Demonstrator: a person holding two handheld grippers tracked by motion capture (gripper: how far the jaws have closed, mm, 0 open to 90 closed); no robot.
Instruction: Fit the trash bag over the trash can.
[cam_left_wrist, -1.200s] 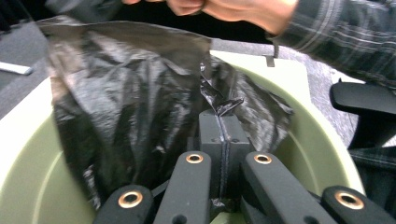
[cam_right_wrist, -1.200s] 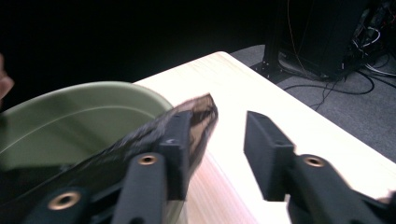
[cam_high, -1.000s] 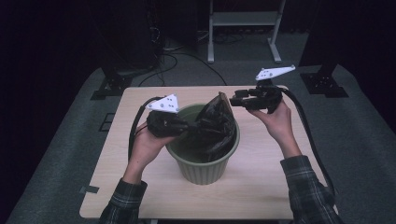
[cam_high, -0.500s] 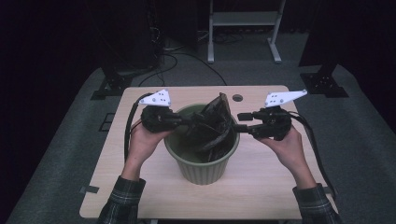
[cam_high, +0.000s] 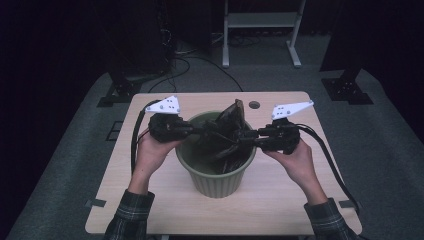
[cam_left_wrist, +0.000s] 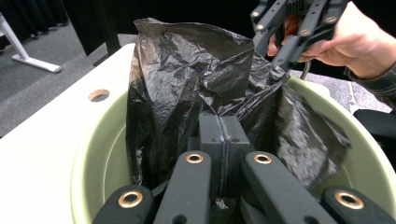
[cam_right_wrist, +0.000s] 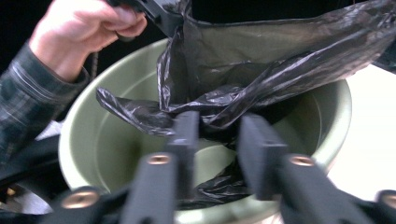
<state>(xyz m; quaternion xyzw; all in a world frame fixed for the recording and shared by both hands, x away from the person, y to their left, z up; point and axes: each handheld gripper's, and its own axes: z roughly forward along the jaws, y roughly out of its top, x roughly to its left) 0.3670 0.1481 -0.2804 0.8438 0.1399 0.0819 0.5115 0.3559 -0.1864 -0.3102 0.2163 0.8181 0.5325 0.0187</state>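
The person's forearms enter nearest, over the pale wooden table (cam_high: 280, 200). The round green plastic bin (cam_high: 216, 180) stands mid-table, the crumpled black plastic bin liner (cam_high: 227, 132) partly inside it, one flap rising above the rim. Left gripper (cam_left_wrist: 223, 140): jaws fully closed, pinching the liner's near edge. Right gripper (cam_right_wrist: 219, 140), since a second ago, has come down from above the rim to the liner's opposite edge; its jaws have just been closing, film between them, pads not yet pressing. Judgement: second hold imminent, then spreading over the rim.
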